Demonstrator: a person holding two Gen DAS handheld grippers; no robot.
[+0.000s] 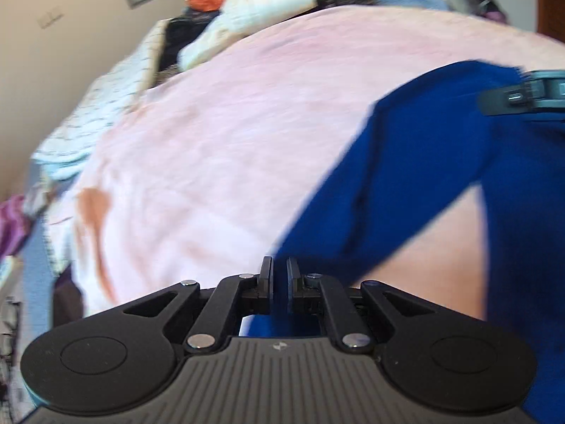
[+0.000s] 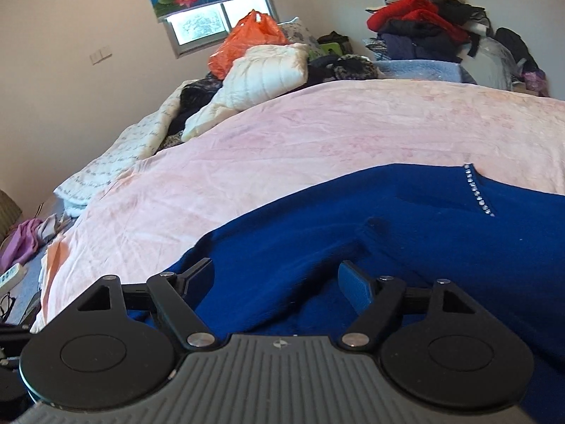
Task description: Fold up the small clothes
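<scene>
1. The left gripper (image 1: 280, 275) has its jaws pinched together on an edge of the blue garment (image 1: 406, 162), which stretches away toward 2 o'clock, lifted over the pink blanket (image 1: 212, 123).
2. The right gripper (image 2: 275, 279) has its jaws spread wide, low over the blue cloth, which lies on the blanket.
3. An orange bag (image 2: 249, 40) sits at 12 o'clock, beside the white pillow (image 2: 261, 74).

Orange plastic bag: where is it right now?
In the right wrist view the orange plastic bag sits at the far end of the bed, under the window, just behind the white quilted bundle.
</scene>
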